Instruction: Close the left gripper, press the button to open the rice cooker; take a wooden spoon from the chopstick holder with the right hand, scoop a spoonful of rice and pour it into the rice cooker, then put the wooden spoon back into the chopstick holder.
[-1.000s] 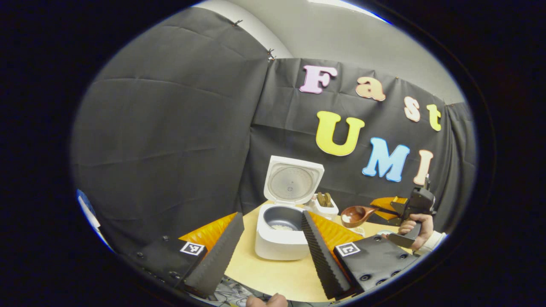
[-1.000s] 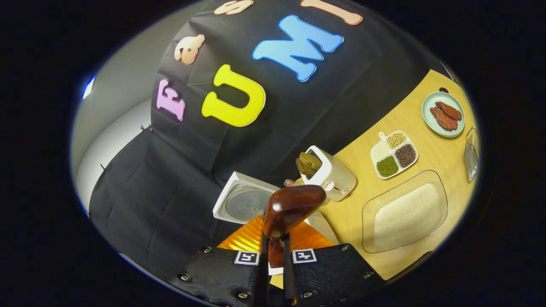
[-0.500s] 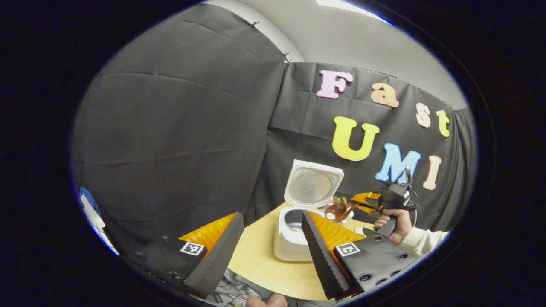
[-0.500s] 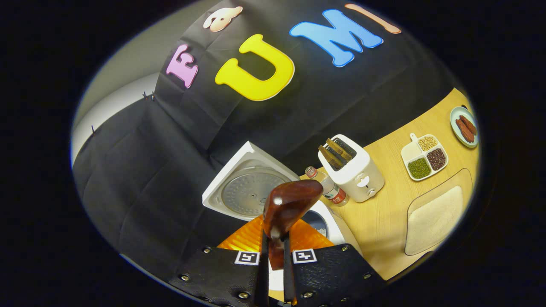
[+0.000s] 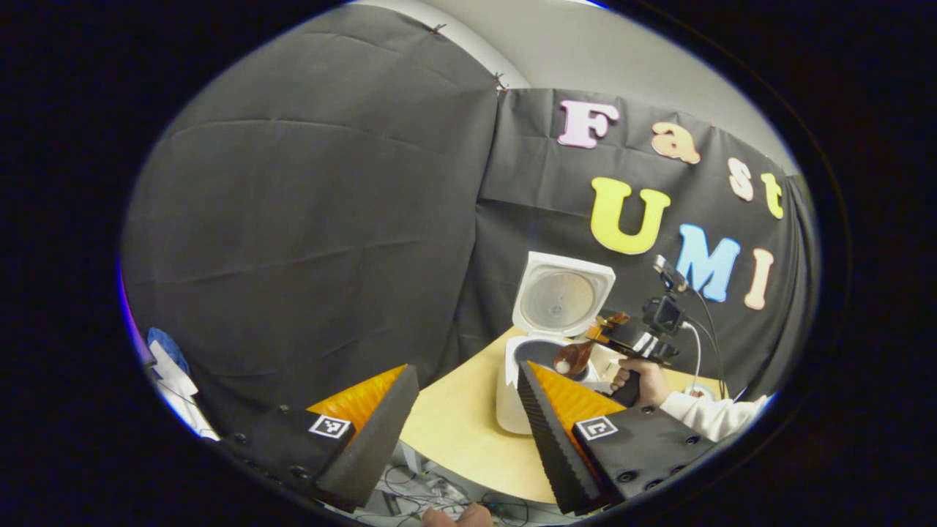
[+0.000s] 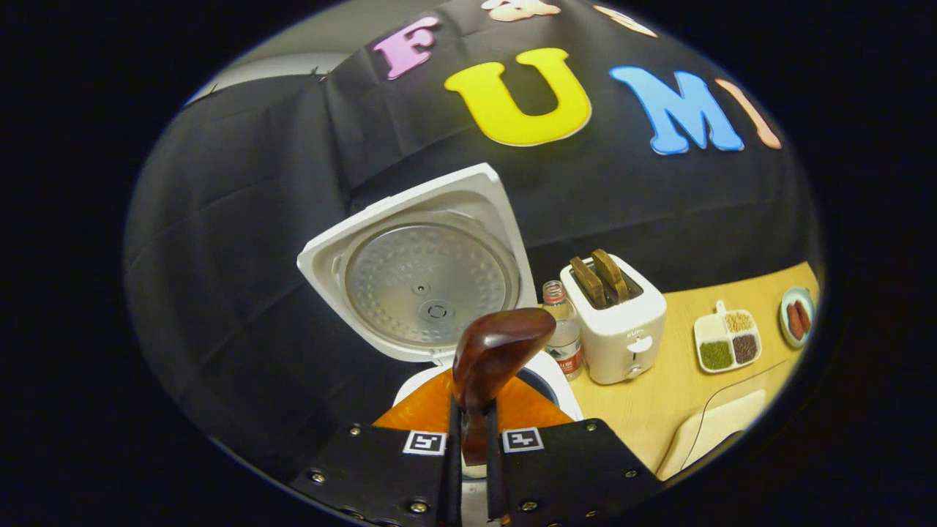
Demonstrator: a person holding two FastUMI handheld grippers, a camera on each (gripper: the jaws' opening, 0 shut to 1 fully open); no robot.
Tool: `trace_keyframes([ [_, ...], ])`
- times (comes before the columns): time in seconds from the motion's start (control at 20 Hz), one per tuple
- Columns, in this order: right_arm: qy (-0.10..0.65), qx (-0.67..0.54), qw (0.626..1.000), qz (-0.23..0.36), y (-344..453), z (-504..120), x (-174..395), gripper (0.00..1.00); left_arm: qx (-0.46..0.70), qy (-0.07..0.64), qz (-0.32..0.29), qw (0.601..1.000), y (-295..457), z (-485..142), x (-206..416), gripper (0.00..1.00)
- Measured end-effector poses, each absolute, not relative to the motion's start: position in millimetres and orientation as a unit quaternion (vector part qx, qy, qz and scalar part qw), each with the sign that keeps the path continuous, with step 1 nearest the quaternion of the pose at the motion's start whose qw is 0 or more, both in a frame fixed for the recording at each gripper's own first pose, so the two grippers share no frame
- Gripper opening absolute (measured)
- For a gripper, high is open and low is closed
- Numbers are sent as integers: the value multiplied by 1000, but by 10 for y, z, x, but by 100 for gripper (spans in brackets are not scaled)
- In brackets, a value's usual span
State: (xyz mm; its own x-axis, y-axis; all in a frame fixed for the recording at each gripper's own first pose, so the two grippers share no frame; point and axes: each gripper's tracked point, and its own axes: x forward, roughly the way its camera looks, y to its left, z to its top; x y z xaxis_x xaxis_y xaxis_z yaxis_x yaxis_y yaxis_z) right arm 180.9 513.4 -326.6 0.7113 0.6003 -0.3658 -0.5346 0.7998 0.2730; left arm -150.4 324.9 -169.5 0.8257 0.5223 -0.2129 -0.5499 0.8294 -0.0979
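Wood, glossy and dark: the wooden spoon point(image 6: 492, 351) sits low centre of the right gripper view, handle pinched by the right tool point(image 6: 468, 446) above the open rice cooker point(image 6: 424, 271); likely light, stiff, slick, best gripped mid-handle; left tool point(image 5: 465, 432) gapes empty.

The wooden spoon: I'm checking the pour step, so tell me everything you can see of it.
The wooden spoon is dark reddish-brown, glossy wood with a rounded bowl and a short handle. The right gripper has its jaws shut on the handle. In the right gripper view the bowl's smooth back faces the camera, in front of the open white rice cooker. In the left gripper view the spoon hangs tilted over the cooker's pot, with a little white rice at its bowl.
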Motion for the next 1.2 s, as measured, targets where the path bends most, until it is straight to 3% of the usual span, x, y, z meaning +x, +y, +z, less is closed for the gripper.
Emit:
trace_keyframes([
  [0.25, 160, -60, 917, 361, 5347, -3306, 1796, 14, -78, 98, 277, 953, 3141, -1719, -1365, 94],
  [0.45, 75, -204, 889, 404, 5525, -3251, 1664, 13, -74, 102, 279, 952, 3148, -1756, -1322, 100],
  [0.5, 52, -230, 880, 412, 5562, -3222, 1623, 14, -73, 103, 281, 951, 3153, -1737, -1319, 91],
  [0.65, 6, -292, 858, 423, 5594, -3205, 1522, 14, -74, 105, 285, 950, 3148, -1740, -1332, 91],
  [0.75, 27, -272, 857, 437, 5617, -3258, 1517, 14, -72, 105, 289, 949, 3146, -1750, -1372, 100],
  [0.85, 72, -221, 870, 434, 5562, -3294, 1645, 14, -71, 102, 291, 949, 3151, -1729, -1397, 96],
  [1.0, 134, -127, 888, 421, 5420, -3231, 1773, 14, -70, 101, 292, 948, 3127, -1700, -1439, 100],
  [1.2, 217, 11, 893, 394, 5080, -3166, 1932, 14, -79, 95, 286, 950, 3075, -1647, -1438, 91],
])
